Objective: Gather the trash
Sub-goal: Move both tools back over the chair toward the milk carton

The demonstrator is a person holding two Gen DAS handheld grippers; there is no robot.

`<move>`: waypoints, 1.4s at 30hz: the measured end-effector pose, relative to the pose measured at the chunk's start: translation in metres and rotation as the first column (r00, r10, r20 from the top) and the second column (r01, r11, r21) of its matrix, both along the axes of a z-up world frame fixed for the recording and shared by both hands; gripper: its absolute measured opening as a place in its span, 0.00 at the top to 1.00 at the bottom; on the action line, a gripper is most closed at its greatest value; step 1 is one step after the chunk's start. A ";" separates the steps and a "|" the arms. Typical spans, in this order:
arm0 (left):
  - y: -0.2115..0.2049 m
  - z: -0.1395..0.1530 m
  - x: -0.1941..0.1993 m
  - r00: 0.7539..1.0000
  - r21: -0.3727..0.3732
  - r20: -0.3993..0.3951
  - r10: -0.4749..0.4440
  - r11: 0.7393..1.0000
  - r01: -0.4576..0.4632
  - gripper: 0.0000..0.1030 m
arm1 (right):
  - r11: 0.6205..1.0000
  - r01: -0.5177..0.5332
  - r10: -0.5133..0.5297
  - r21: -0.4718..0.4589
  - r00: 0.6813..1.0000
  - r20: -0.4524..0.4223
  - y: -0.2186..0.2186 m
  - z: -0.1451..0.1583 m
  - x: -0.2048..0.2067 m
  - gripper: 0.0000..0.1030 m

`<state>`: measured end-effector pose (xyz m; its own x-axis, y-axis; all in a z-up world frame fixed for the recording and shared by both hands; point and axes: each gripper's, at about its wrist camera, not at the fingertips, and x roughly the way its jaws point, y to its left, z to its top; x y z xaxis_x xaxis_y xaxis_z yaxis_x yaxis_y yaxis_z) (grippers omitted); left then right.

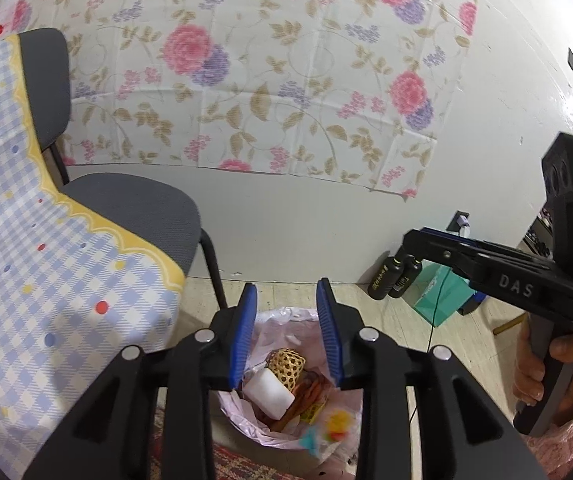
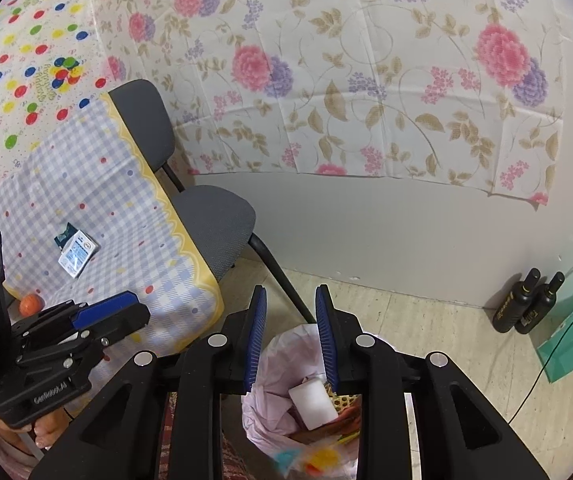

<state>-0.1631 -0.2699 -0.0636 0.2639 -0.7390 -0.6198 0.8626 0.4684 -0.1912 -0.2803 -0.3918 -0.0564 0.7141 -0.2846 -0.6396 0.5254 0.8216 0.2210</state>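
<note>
Above the pink-lined trash bin (image 1: 286,432), the left claw (image 1: 288,336) gapes empty; the right claw (image 2: 291,338) likewise; white block (image 2: 313,403) inside.

Both grippers hang side by side — left gripper (image 1: 286,336) and right gripper (image 2: 289,338) — jaws parted, nothing between them.
</note>
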 end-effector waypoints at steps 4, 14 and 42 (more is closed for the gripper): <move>0.010 0.003 0.009 0.999 -0.013 -0.008 0.038 0.999 -0.038 0.71 | 1.000 -0.018 0.018 -0.010 1.000 -0.004 0.006 0.001 0.005 0.73; 0.037 0.004 0.031 0.984 0.002 0.064 0.169 0.986 -0.169 0.54 | 0.998 -0.069 0.069 -0.011 0.998 -0.014 0.015 -0.004 0.025 0.73; 0.185 0.018 0.121 0.727 0.064 0.189 0.660 0.731 -0.680 0.42 | 0.903 -0.429 0.429 -0.024 0.903 -0.015 0.100 -0.009 0.182 0.72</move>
<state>-0.0416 -0.0849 -0.0461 0.7539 -0.2573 -0.6046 0.3272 0.9449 0.0058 -0.0986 -0.2916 -0.0652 0.7650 0.0311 -0.6432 0.1230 0.9734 0.1933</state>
